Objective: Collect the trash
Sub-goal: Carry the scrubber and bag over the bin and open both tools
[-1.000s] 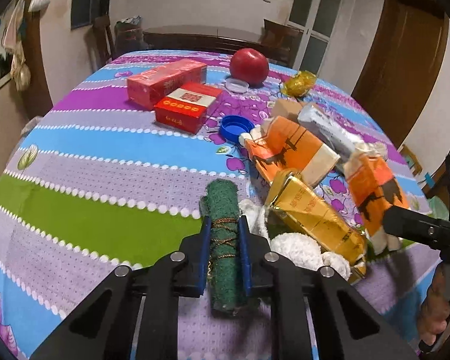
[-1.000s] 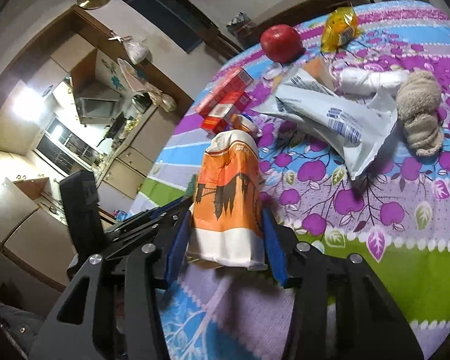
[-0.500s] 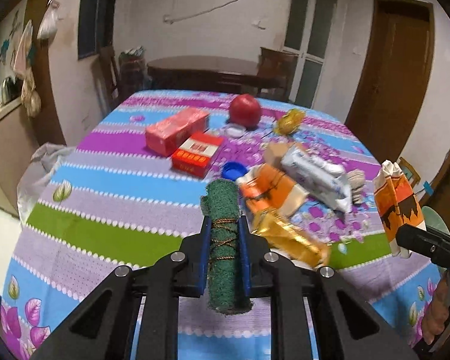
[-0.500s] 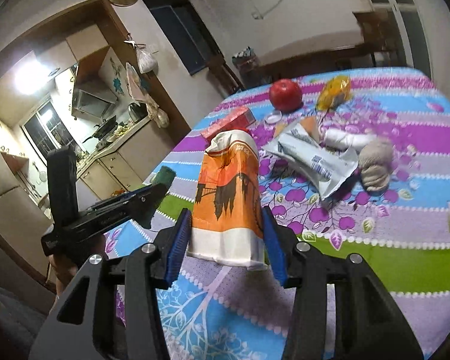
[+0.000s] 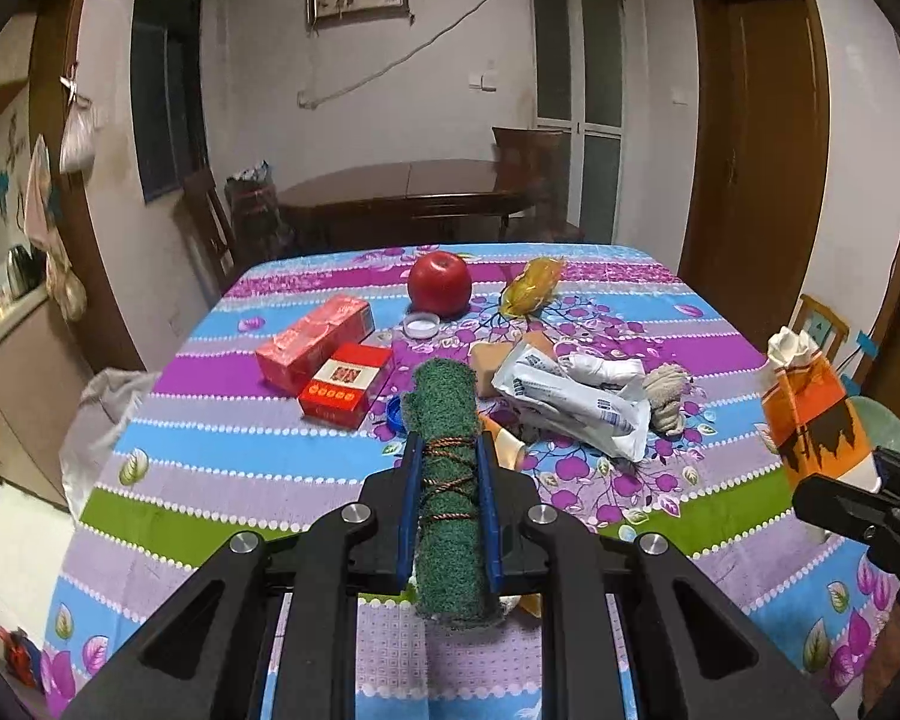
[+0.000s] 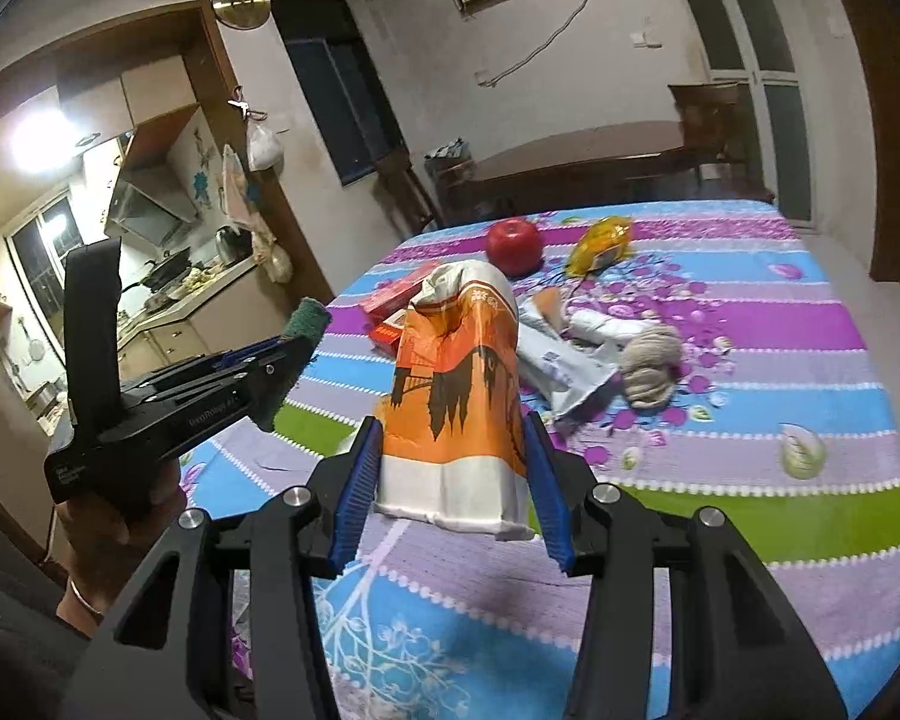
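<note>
My left gripper [image 5: 450,462] is shut on a rolled green scouring cloth [image 5: 447,420] tied with thread, held above the near edge of the striped floral tablecloth [image 5: 222,468]. It also shows in the right wrist view [image 6: 294,354]. My right gripper [image 6: 456,456] is shut on an orange and white snack bag [image 6: 456,396], lifted off the table; the bag shows in the left wrist view [image 5: 810,408] at far right. On the table lie a white wrapper [image 5: 570,402], a yellow wrapper [image 5: 534,285] and a beige cloth ball [image 5: 666,396].
A red apple [image 5: 439,283], two red boxes [image 5: 315,342] [image 5: 345,384], a white lid [image 5: 422,325] and a blue cap [image 5: 395,414] sit mid-table. A white bag [image 5: 96,420] hangs off the table's left edge. A dark table and chairs stand behind.
Both grippers have lifted and pulled back from the table with their items. The trash pile now lies farther away and lower in view.
</note>
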The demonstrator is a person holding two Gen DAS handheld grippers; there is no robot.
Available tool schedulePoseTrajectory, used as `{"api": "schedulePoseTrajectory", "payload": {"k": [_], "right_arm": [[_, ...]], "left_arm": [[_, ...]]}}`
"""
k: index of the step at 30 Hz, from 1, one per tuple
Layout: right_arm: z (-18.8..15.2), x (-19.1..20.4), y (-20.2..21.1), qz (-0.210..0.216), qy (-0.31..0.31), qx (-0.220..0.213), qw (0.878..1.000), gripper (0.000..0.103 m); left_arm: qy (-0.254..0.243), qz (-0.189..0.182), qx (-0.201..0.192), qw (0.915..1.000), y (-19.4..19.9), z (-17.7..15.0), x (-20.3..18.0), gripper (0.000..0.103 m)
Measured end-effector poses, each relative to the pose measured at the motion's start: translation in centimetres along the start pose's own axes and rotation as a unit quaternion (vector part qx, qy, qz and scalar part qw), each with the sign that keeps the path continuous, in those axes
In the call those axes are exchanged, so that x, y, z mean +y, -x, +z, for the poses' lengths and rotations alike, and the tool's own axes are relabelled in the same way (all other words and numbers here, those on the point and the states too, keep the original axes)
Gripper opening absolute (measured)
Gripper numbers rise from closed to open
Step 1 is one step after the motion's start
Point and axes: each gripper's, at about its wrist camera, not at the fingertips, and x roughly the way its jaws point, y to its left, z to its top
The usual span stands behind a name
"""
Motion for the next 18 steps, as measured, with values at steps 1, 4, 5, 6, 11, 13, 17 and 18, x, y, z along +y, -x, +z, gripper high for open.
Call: {"api": "schedulePoseTrajectory", "payload": {"k": [1,4,5,6,11,13,17,18], "right_arm": [[0.0,-0.1,0.2,-0.002,0.0,-0.002,1.0,0.046],[0.0,-0.1,0.9,-0.012,0.001,-0.011,1.0,0.046],[0.1,-0.3,1.3,-0.016,0.001,-0.015,1.0,0.046],[0.0,-0.4,1.5,-0.019,0.002,-0.018,1.0,0.045],[0.3,-1.6,3.7,-0.048,-0.001,-0.038,0.998,0.046],[0.5,-2.1,4.6,-0.06,-0.003,-0.046,0.997,0.046],[0.8,-3.9,7.2,-0.099,-0.008,-0.065,0.993,0.046],[0.8,-4.3,7.8,-0.109,-0.01,-0.069,0.992,0.046]], "left_arm": [[-0.004,0.004,-0.003,1.0,0.2,0.1,-0.5,0.018],[-0.015,0.012,-0.01,0.9998,0.4,0.3,-1.3,0.018],[-0.017,0.013,-0.011,0.9997,0.4,0.4,-1.4,0.018],[-0.021,0.013,-0.013,0.9996,0.5,0.5,-1.7,0.018],[-0.039,0.008,-0.023,0.9989,0.6,1.4,-3.6,0.018],[-0.048,0.001,-0.031,0.9984,0.7,1.9,-4.8,0.018],[-0.066,-0.018,-0.04,0.9969,0.7,2.9,-7.7,0.018],[-0.073,-0.024,-0.042,0.9962,0.7,3.2,-8.7,0.018]]}}
